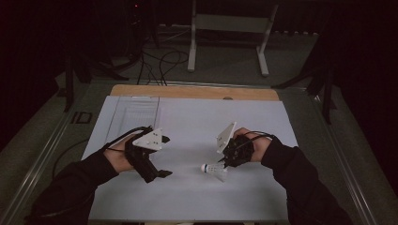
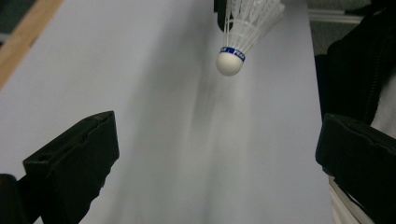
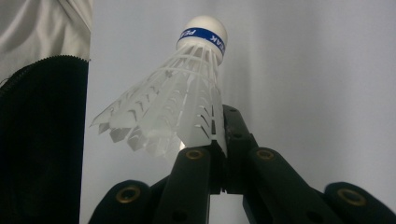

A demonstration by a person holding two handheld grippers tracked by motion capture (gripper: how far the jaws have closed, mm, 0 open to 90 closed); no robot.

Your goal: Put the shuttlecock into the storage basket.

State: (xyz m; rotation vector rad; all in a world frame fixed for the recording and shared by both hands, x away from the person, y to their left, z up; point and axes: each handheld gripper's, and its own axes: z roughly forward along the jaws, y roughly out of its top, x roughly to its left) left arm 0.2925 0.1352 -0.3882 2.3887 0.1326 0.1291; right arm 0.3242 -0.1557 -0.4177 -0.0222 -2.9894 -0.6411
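A white plastic shuttlecock (image 1: 213, 170) with a round white cork and a blue band hangs just above the white table sheet (image 1: 187, 197). My right gripper (image 1: 225, 165) is shut on the rim of its skirt, cork pointing left. In the right gripper view the shuttlecock (image 3: 180, 100) stands up from the closed jaws, pinched at its skirt edge. My left gripper (image 1: 162, 174) sits to the left, open, with nothing between its jaws. In the left gripper view the shuttlecock (image 2: 243, 32) floats ahead beyond the wide-apart jaws, cork toward the camera.
A clear plastic tray (image 1: 133, 112) lies flat at the far left of the sheet. A wooden strip (image 1: 192, 92) runs along the table's far edge. Beyond it stand a white frame (image 1: 230, 33) and loose cables on the floor. Dark sleeves come in from the bottom corners.
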